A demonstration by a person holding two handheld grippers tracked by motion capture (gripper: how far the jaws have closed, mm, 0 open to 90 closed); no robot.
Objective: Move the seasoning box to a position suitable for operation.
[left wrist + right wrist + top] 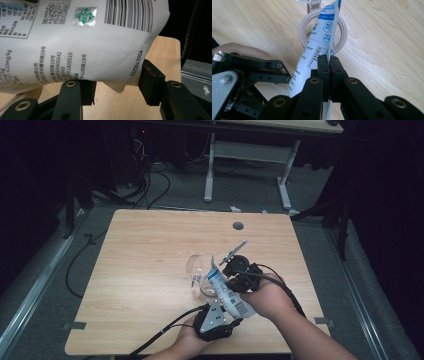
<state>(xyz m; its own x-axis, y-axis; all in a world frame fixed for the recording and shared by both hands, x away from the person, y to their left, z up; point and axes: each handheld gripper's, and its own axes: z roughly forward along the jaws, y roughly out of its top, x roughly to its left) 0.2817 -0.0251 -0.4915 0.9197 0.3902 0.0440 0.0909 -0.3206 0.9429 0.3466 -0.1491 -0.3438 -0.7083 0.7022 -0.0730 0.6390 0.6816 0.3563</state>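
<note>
High view: the pouch (227,290) hangs between my grippers, tilted over the glass (200,270) at its ten o'clock.

Left gripper view: my left gripper (117,86) is released, jaws either side of the pouch's bottom corner, not pressing.

Right gripper view: my right gripper (329,61) is clenched on the side seam. I judge the pouch soft, slippery and saggy; the stiff seam is the safest hold.

A glossy white plastic pouch (82,47) bearing a shiny foil seal, a clear glass (196,268), and matt black hand-held gripper (329,65) jaws, above a smooth light wood-grain surface (145,250).
</note>
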